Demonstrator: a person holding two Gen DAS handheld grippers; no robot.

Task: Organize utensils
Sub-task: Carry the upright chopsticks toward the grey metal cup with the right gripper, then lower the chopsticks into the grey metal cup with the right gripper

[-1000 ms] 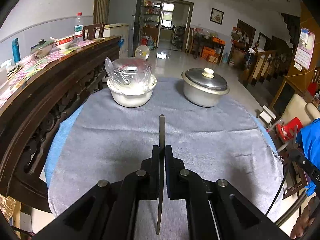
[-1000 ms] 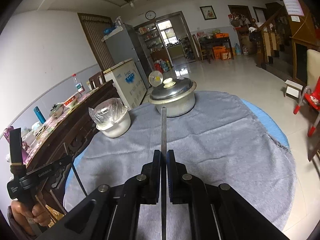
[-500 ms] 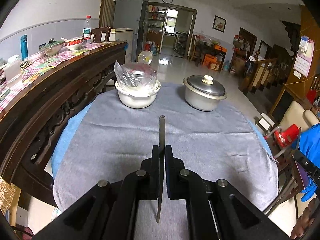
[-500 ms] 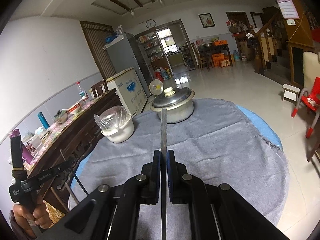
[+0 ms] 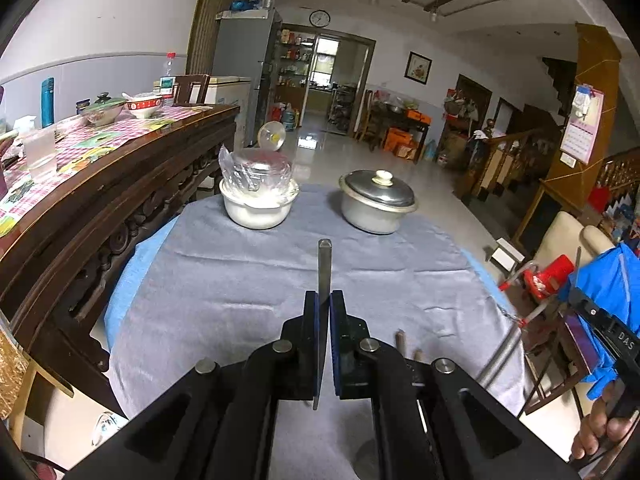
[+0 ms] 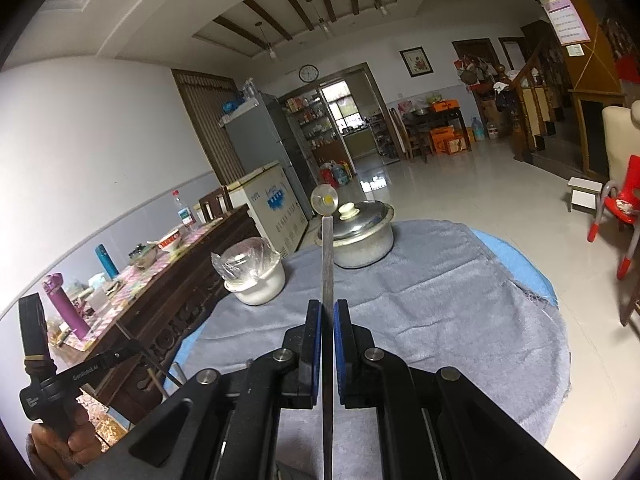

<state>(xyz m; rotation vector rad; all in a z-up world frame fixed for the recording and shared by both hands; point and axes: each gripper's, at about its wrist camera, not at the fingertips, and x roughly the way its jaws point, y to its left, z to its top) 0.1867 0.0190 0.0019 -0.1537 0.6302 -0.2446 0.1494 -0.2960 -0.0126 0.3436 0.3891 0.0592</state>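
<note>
My left gripper (image 5: 324, 304) is shut on a thin flat metal utensil (image 5: 324, 264) that sticks forward past the fingertips, held above the grey cloth (image 5: 248, 280) of the round table. My right gripper (image 6: 327, 312) is shut on a second thin metal utensil (image 6: 327, 256), also held above the cloth (image 6: 440, 300). Two more utensil ends (image 5: 400, 338) show just right of the left gripper's fingers, low over the cloth. The business ends of the held utensils are hidden behind the grippers.
A white bowl covered with plastic film (image 5: 259, 196) and a lidded metal pot (image 5: 377, 202) stand at the far side of the table; both also show in the right wrist view (image 6: 256, 276) (image 6: 358, 236). A dark carved wooden sideboard (image 5: 80, 200) runs along the left.
Both grippers have risen and tilted up, so the table looks farther and more of the room and ceiling shows. Both stay shut on their utensils.
</note>
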